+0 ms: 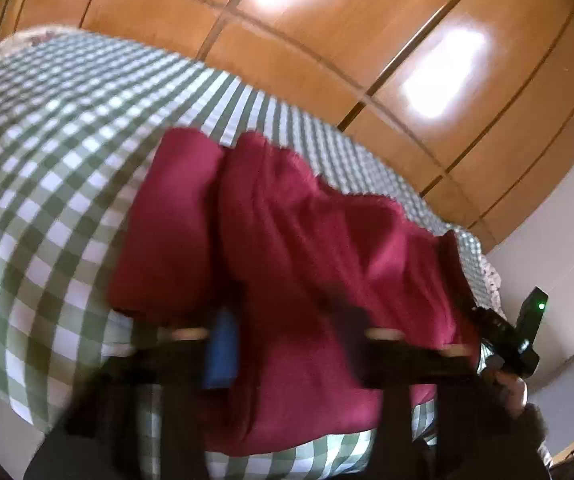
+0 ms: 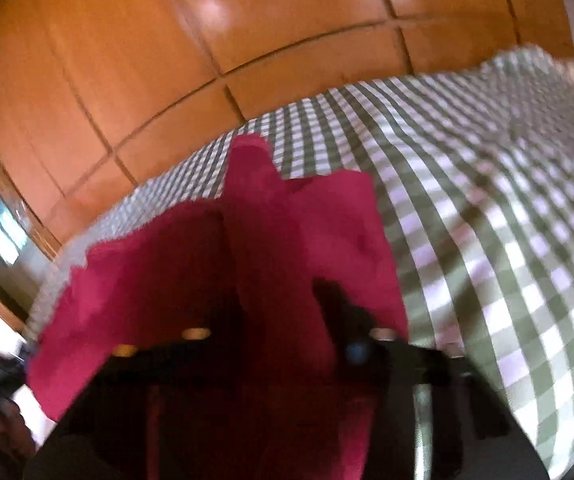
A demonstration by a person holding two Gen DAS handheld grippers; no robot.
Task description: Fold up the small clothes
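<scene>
**Both claws pinch the red cloth on the checked bed**

The red cloth (image 1: 287, 248) lies near the front edge of the bed (image 1: 47, 152), with some of it lifted and bunched. The bed has a green and white checked cover. There is lots of bare cover beyond the cloth and out to one side. Behind the bed stands a shiny brown wooden wardrobe (image 1: 367, 40) with dark lines between its doors.

The left claw (image 1: 287, 320) is closed on the red cloth. A blue pad (image 1: 221, 352) shows on one finger. The right claw (image 2: 283, 320) is closed on the cloth too, and the cloth hides most of its fingers. Both pictures are blurry, so the cloth's true shape is hard to tell. In the left view, the other tool (image 1: 527, 328) shows at the right edge with a small green light.

The cloth looks soft and wrinkled.
</scene>
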